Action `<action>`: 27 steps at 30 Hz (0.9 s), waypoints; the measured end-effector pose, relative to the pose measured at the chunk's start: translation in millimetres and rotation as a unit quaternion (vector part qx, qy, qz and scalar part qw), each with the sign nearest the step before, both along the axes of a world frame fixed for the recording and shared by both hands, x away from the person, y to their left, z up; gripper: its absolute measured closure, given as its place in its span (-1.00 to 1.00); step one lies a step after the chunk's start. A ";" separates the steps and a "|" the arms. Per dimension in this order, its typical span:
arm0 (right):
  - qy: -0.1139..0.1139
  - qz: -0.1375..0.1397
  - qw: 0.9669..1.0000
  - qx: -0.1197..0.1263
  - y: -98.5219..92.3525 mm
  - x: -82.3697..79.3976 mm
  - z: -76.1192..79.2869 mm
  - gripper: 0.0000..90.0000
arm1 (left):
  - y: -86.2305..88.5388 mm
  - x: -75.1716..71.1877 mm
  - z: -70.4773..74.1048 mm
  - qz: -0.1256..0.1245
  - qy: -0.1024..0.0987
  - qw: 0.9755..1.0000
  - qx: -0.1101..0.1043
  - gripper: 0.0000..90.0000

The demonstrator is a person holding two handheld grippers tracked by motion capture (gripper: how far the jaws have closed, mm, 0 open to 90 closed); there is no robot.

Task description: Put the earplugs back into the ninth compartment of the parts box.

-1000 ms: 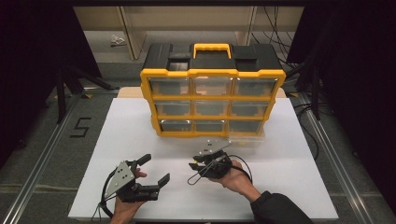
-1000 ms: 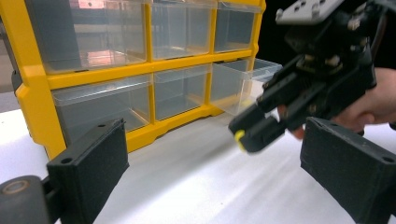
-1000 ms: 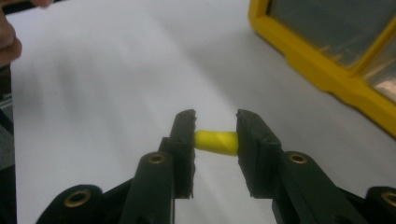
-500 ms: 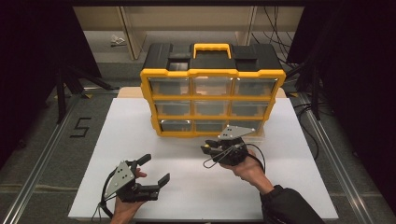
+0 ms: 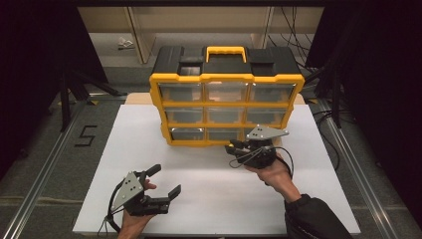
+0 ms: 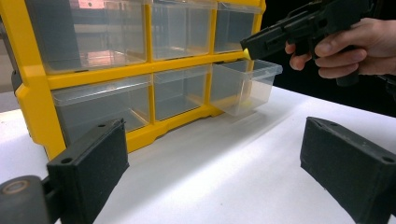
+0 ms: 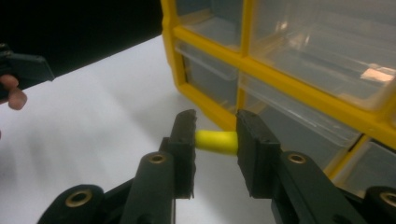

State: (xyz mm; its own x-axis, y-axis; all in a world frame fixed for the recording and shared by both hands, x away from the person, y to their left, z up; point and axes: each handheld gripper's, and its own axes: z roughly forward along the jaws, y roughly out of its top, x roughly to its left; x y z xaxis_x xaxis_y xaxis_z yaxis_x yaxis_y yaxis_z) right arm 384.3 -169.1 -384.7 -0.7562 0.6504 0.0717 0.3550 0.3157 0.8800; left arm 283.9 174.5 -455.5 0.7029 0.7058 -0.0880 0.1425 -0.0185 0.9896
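A yellow-and-black organizer (image 5: 226, 107) with clear drawers stands at the back of the white table (image 5: 199, 169). Its bottom drawer (image 6: 245, 86) at the right end is pulled out, as the left gripper view shows. My right gripper (image 5: 231, 149) hovers just in front of that drawer, shut on a small yellow cylinder (image 7: 216, 141) held crosswise between its pads. The same yellow piece (image 6: 245, 53) shows at the jaw tips just above the open drawer's rim. My left gripper (image 5: 165, 180) rests low near the table's front left, jaws wide open and holding nothing (image 6: 215, 135).
The other clear drawers (image 5: 226, 92) are closed and look empty. A black carry handle framed in yellow (image 5: 226, 51) tops the organizer. Metal rails (image 5: 45, 169) run along both sides of the table, and dark stands sit beyond them.
My right gripper has travelled forward and to the right, from mid-table up to the organizer's bottom right drawer, carrying the yellow cylinder. The left gripper has stayed put.
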 end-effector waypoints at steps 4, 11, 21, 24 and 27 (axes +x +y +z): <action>-0.002 -0.015 1.000 0.007 -8.8 3.1 3.3 0.54 | 0.1 0.0 0.1 0.000 0.000 1.000 -0.001 -0.84; -0.006 -0.039 0.999 0.013 -25.1 9.6 6.4 0.54 | 0.0 0.1 0.0 0.000 0.001 1.000 0.000 -0.84; -0.003 -0.075 0.997 0.021 -46.9 17.5 8.7 0.54 | 0.2 0.2 0.1 0.000 0.001 1.000 -0.003 -0.84; -0.001 -0.088 0.996 0.018 -52.6 20.1 7.8 0.54 | 0.4 0.0 0.2 0.001 0.001 1.000 -0.003 -0.84; 0.003 -0.098 0.995 0.015 -57.7 22.9 5.8 0.53 | 0.4 0.0 0.1 0.001 0.001 1.000 -0.003 -0.84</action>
